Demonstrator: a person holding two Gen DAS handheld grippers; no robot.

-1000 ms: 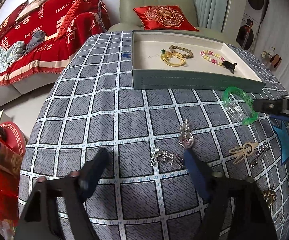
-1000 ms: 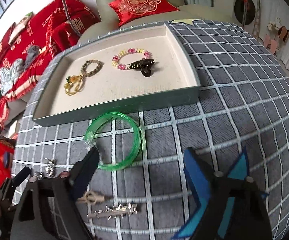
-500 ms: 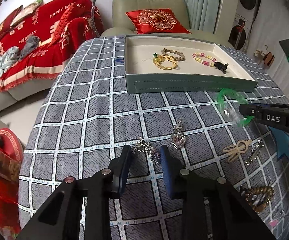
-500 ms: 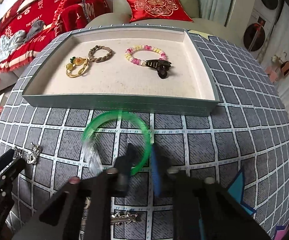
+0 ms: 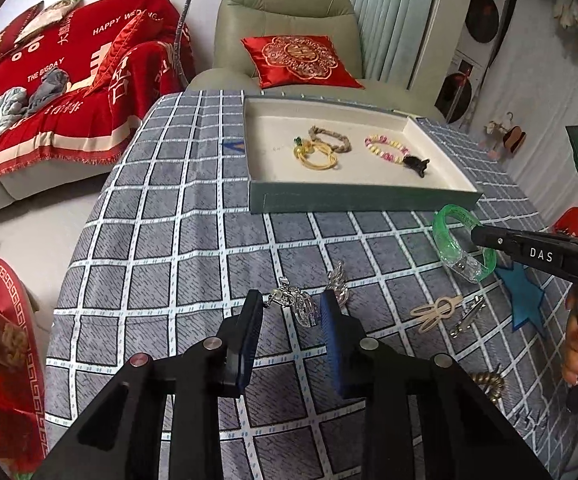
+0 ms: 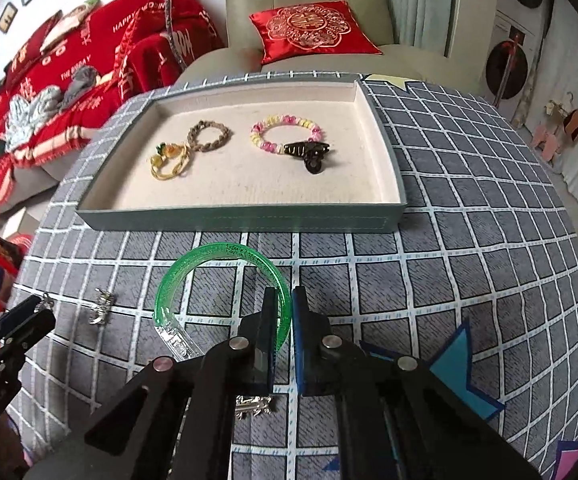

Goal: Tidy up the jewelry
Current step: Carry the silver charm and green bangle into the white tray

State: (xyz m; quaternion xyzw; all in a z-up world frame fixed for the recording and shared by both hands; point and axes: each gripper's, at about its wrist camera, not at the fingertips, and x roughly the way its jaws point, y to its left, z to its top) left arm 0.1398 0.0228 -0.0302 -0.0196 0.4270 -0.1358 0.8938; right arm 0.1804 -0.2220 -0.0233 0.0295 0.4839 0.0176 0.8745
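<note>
A: Gripping the green bangle [image 6: 225, 280] by its right side, our right gripper [image 6: 283, 320] held it raised just in front of the tray [image 6: 241, 214].

B: Our left gripper [image 5: 291, 320] stood partly closed around the silver charm [image 5: 295, 304] (grip unconfirmed). We judged the next move to be carrying the bangle over the tray wall.

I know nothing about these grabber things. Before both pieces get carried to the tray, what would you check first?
1. Right gripper jaws pinch the green bangle: ok.
2. Left gripper jaws shut on the silver charm: cannot tell; a gap shows.
3. Charm free of the second silver piece: cannot tell.
4. Bare space in the tray: ok.
5. Bead bracelet and black clip clear of the drop spot: ok.
</note>
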